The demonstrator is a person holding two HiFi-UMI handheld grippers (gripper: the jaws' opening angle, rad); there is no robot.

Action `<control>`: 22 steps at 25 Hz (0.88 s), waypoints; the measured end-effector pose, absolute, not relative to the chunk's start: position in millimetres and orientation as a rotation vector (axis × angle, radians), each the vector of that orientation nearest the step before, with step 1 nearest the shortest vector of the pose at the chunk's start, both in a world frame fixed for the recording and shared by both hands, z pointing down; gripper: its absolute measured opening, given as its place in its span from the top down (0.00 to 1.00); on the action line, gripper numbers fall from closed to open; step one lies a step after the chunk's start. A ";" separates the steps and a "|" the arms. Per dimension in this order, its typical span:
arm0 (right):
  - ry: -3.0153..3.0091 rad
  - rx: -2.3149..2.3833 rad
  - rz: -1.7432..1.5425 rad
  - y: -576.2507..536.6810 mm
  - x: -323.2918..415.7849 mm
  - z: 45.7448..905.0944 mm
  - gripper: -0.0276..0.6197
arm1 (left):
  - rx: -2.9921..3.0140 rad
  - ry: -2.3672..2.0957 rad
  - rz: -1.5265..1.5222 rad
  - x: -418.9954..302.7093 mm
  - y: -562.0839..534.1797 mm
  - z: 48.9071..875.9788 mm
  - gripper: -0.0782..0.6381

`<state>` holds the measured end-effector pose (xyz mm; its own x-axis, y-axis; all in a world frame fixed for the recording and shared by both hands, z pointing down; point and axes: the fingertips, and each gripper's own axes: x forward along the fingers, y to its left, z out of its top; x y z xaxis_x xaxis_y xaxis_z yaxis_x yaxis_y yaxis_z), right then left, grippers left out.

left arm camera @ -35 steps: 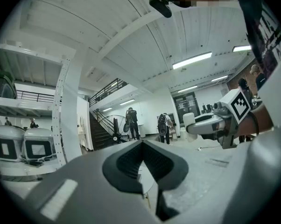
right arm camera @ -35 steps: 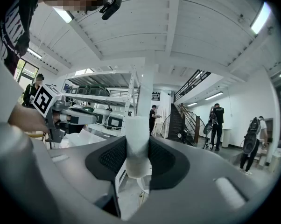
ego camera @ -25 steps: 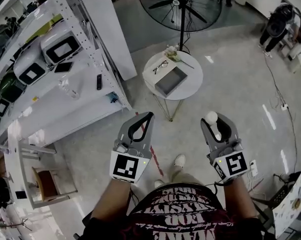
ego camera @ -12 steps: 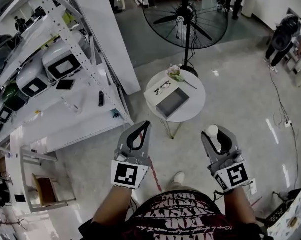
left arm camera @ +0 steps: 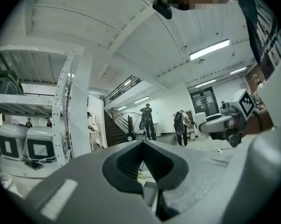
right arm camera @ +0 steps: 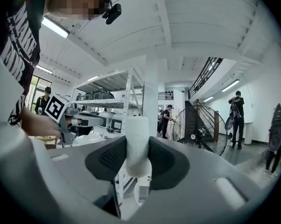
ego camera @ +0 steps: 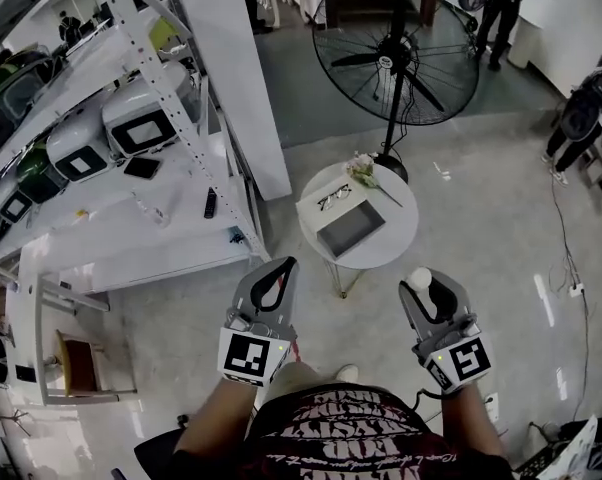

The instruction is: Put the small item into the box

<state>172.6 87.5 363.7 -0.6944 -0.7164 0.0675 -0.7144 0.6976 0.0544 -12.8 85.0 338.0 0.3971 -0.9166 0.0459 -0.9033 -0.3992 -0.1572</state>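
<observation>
White small item [right arm camera: 136, 146] — rounded, cylindrical

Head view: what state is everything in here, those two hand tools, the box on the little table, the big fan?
left gripper: fingers closed together, nothing between them.
right gripper: fingers clamped on the white small item.
box: open, looks empty, sitting on the round table.
fan: upright; blades look sharp, so seemingly not spinning.

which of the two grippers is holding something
The right gripper: a small white item is pinched between its jaws. The left gripper has its jaws closed on nothing.
</observation>
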 end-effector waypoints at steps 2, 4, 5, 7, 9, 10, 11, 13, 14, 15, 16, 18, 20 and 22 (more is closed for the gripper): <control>-2.823 1.171 0.005 83.4 165.4 369.5 0.70 | -2.548 1.660 -0.202 -18.3 84.9 345.4 0.89; -2.822 1.150 0.031 78.4 155.7 374.7 0.70 | -2.566 1.672 -0.229 -25.2 83.8 356.4 0.89; -2.822 1.141 0.041 76.1 150.6 376.8 0.70 | -2.577 1.672 -0.240 -28.0 82.5 360.2 0.89; -2.821 1.134 0.058 71.5 142.2 381.0 0.70 | -2.604 1.662 -0.253 -32.9 78.4 367.1 0.89; -2.810 1.148 0.069 64.2 136.3 385.0 0.70 | -2.637 1.645 -0.268 -38.8 71.4 375.3 0.89; -2.803 1.164 0.077 59.3 134.0 386.3 0.70 | -2.652 1.638 -0.276 -42.4 66.1 378.4 0.89; -2.797 1.184 0.091 54.3 131.9 386.9 0.70 | -2.665 1.630 -0.280 -46.1 59.8 379.5 0.89; -2.790 1.214 0.118 45.4 126.4 385.8 0.70 | -2.669 1.608 -0.261 -51.9 44.6 371.4 0.89; -2.788 1.223 0.119 41.3 122.8 384.3 0.70 | -2.654 1.592 -0.250 -54.6 36.5 365.3 0.89; -2.784 1.232 0.111 37.1 119.2 383.0 0.70 | -2.634 1.572 -0.248 -57.0 28.6 360.7 0.89; -2.776 1.247 0.105 32.7 116.3 382.6 0.70 | -2.615 1.549 -0.251 -58.7 21.2 357.6 0.89; -2.756 1.288 0.120 23.8 111.9 384.1 0.70 | -2.602 1.494 -0.241 -60.2 8.1 351.9 0.89; -2.741 1.316 0.139 14.7 105.5 385.6 0.70 | -2.617 1.447 -0.215 -62.9 -4.2 347.5 0.89; -2.726 1.325 0.135 4.6 97.9 386.9 0.70 | -2.652 1.419 -0.196 -67.0 -18.1 347.9 0.89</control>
<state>97.9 4.6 386.9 -0.6137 -0.7779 0.1353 -0.7875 0.6155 -0.0327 -67.0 -18.1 347.9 0.5502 -0.8333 0.0542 -0.8168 -0.5505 -0.1727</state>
